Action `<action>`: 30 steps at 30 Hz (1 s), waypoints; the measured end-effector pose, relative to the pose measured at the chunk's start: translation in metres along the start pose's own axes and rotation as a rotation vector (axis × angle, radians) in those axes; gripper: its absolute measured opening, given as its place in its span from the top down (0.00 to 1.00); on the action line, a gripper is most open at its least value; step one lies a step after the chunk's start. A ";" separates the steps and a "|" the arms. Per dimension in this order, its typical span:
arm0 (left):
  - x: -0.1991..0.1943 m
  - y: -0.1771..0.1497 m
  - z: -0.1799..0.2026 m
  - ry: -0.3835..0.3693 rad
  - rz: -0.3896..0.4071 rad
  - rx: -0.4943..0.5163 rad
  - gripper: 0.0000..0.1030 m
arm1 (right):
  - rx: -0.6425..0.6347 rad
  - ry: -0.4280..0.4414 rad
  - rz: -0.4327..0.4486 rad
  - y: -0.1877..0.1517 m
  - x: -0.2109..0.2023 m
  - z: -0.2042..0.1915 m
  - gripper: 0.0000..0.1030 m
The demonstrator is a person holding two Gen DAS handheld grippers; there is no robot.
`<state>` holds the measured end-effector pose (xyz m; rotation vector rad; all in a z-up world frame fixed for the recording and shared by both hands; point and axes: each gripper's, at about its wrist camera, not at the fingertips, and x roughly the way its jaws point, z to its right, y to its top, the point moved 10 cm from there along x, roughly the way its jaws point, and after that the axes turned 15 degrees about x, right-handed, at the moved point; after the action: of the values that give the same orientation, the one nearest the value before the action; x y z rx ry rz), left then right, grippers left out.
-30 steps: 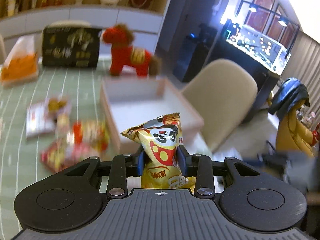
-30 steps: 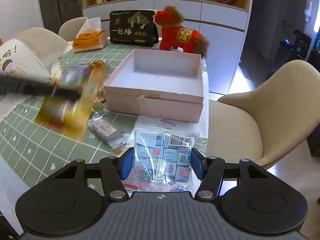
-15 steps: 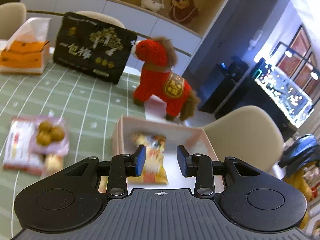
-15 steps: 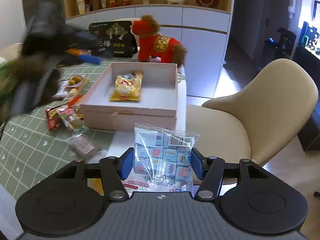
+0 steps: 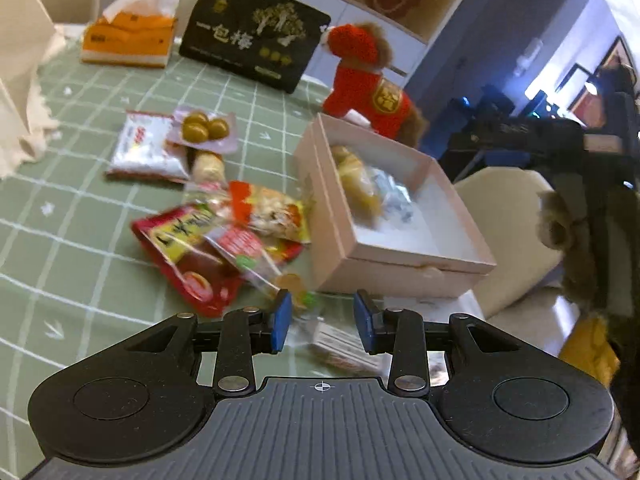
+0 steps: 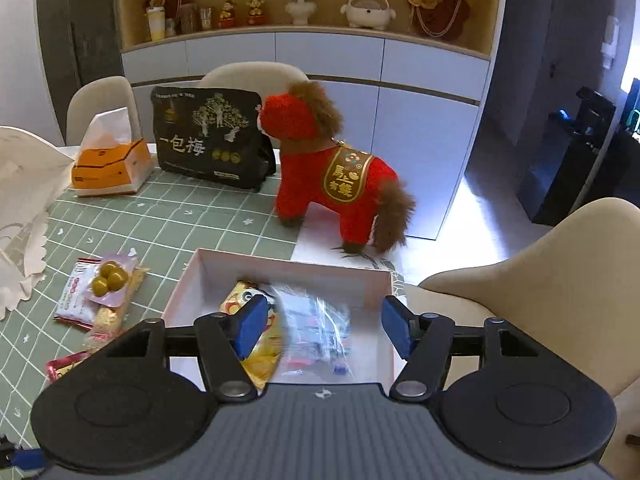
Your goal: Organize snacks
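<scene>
A pink open box [image 5: 400,268] [image 6: 188,288] sits at the table's right edge. Inside lie a yellow panda snack bag [image 6: 260,344] [image 5: 360,184] and a clear packet [image 6: 320,328] [image 5: 392,192], blurred. My right gripper [image 6: 322,328] is open, just above the box over the clear packet. My left gripper [image 5: 322,322] is open and empty, low over the table near the box's front corner, with a small packet [image 5: 344,344] under it. A pile of red and yellow snack bags [image 5: 216,248] lies left of the box.
A white packet with green balls [image 5: 168,144] [image 6: 100,288] lies further left. A red plush horse [image 6: 336,172], a black bag [image 6: 212,136] and an orange tissue box [image 6: 108,160] stand at the back. Beige chairs [image 6: 540,272] stand to the right.
My right gripper moved over the box, opened and let go of the clear packet into it. My left gripper, empty after dropping the panda bag in the box, pulled back toward the snack pile.
</scene>
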<state>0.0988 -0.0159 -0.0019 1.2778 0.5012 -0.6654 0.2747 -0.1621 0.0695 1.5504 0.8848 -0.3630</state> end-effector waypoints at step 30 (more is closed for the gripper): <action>0.116 0.056 -0.051 0.078 -0.087 0.266 0.66 | 0.009 0.030 -0.264 -0.213 -0.055 -0.002 0.26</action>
<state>0.2219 0.0224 -0.0525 1.5433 0.5479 -0.7766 0.0867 -0.1881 -0.0423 1.4522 1.1170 -0.5343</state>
